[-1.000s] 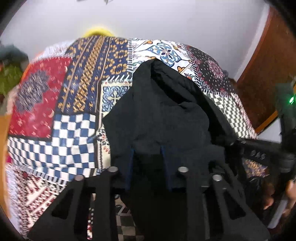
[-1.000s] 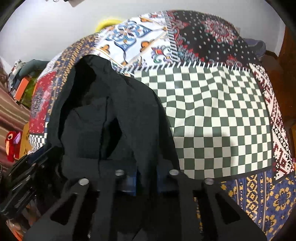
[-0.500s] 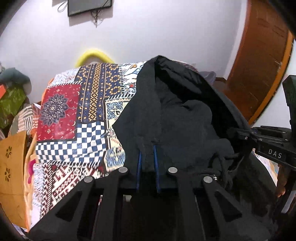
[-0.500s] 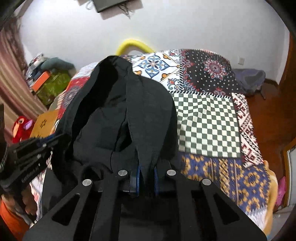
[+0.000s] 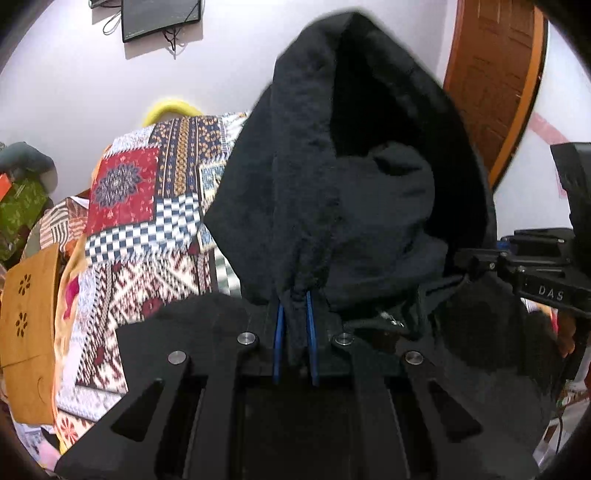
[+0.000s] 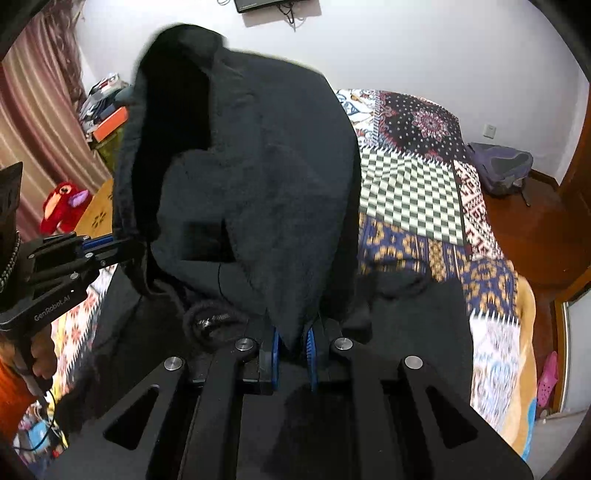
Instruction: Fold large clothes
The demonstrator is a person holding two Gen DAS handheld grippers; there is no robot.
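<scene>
A large black hooded garment [image 5: 362,192] hangs lifted in the air above the patchwork bedspread [image 5: 147,206]; its hood stands up in front of both cameras. My left gripper [image 5: 294,317] is shut on a bunched edge of the garment. My right gripper [image 6: 293,339] is shut on another part of the same garment [image 6: 258,177]. The right gripper shows at the right of the left wrist view [image 5: 532,269], and the left gripper at the left of the right wrist view [image 6: 74,254]. The garment's lower part hangs under the grippers, out of sight.
The bed's quilt [image 6: 413,192] spreads below. A wooden door [image 5: 491,74] is at right, a wall screen [image 5: 162,16] at the back. A tan cut-out box [image 5: 27,325], a red plush toy [image 6: 61,206], a grey backpack [image 6: 498,166] and a striped curtain [image 6: 33,122] lie around.
Both grippers have lifted the black garment up off the bed and tilted upward; the hood now rises against the wall, and more of the room shows.
</scene>
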